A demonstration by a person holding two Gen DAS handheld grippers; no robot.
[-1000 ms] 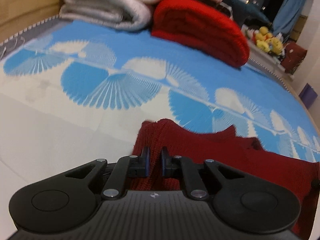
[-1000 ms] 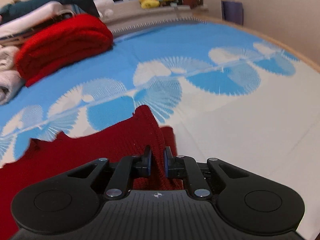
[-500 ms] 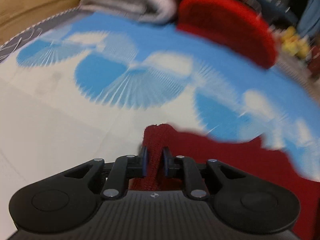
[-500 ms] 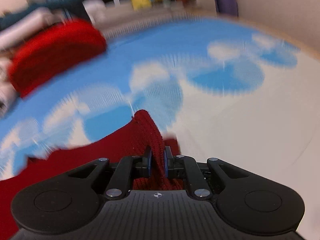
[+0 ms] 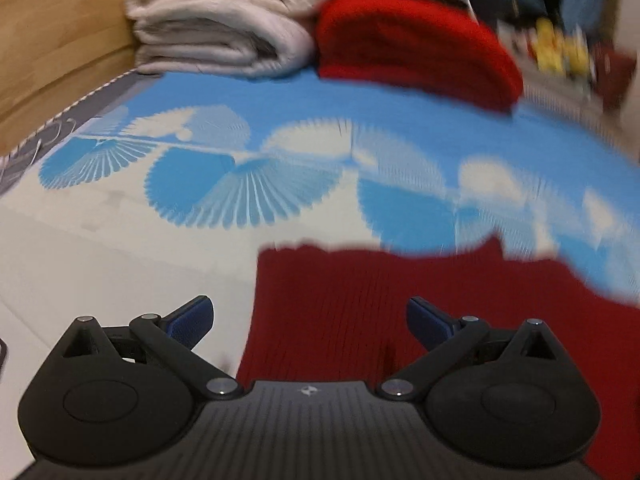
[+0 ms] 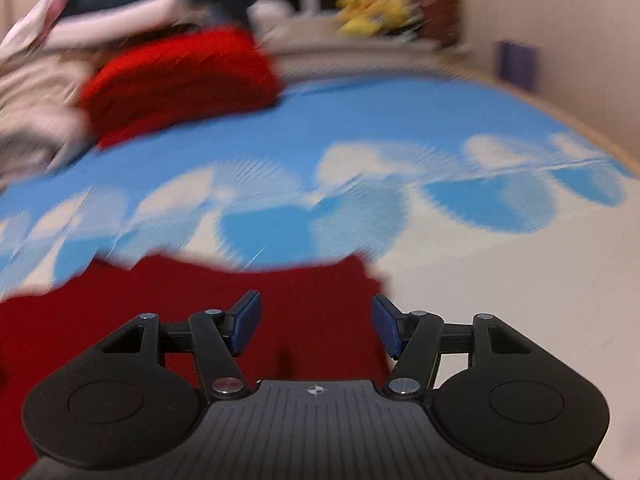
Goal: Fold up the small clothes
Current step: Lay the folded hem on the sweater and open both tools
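A dark red knitted garment (image 5: 360,304) lies flat on the blue-and-white patterned bed cover (image 5: 248,184). In the left wrist view its left edge runs between my fingers. My left gripper (image 5: 310,320) is open and empty just above it. The garment also shows in the right wrist view (image 6: 200,304), with its right edge near my right finger. My right gripper (image 6: 316,324) is open and empty above the cloth. Both views are motion-blurred.
A folded bright red knit (image 5: 412,44) and folded beige blankets (image 5: 216,24) are stacked at the far end of the bed. Yellow plush toys (image 6: 372,12) sit on a ledge beyond. A wooden bed frame (image 5: 52,56) borders the left side.
Both grippers were shut on pinched-up edges of the dark red garment. Both have opened and let go, and the garment now lies flat.
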